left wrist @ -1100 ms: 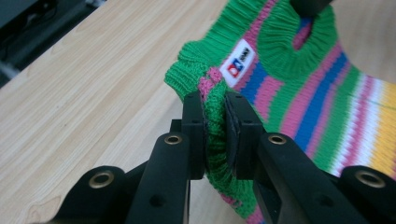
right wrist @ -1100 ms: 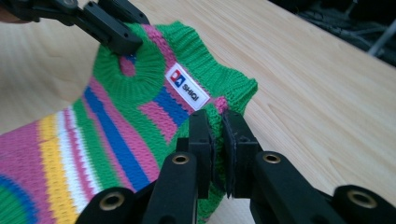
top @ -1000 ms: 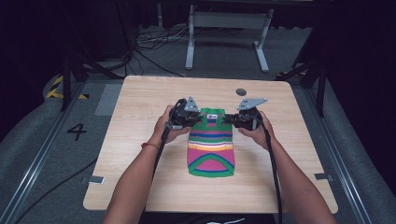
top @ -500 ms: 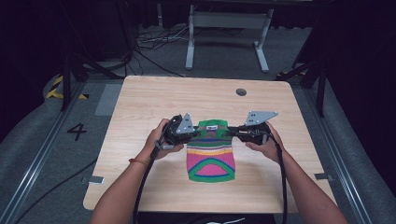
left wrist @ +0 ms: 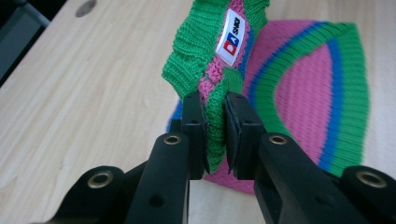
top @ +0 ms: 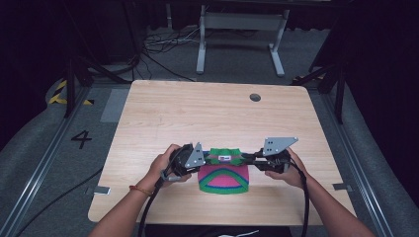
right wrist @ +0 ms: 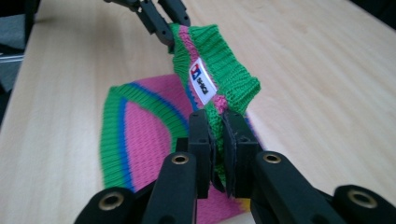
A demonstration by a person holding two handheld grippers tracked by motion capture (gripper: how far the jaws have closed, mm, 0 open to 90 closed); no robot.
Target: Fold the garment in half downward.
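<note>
A knitted hat (top: 225,175) striped green, pink and blue lies near the table's front edge, its ribbed green brim with a white label lifted and stretched between both grippers. My left gripper (top: 201,159) pinches the brim's left end; in the left gripper view the knitted brim (left wrist: 205,51) is squeezed between the pads of the left gripper (left wrist: 215,128). My right gripper (top: 247,159) holds the brim's right end, and in the right gripper view the right gripper (right wrist: 217,140) clamps the green rib of the hat (right wrist: 140,135). The hat's rounded crown rests flat on the wood.
The light wooden table (top: 207,113) has a small round hole (top: 255,97) near its far edge. Beyond it stand a metal frame (top: 239,29) and loose cables (top: 158,44) on the grey floor. A floor mark "4" (top: 81,139) lies at the left.
Both hands have drawn the brim toward the front edge, folding the hat over itself, so less of its striped body shows and the hat looks shorter.
</note>
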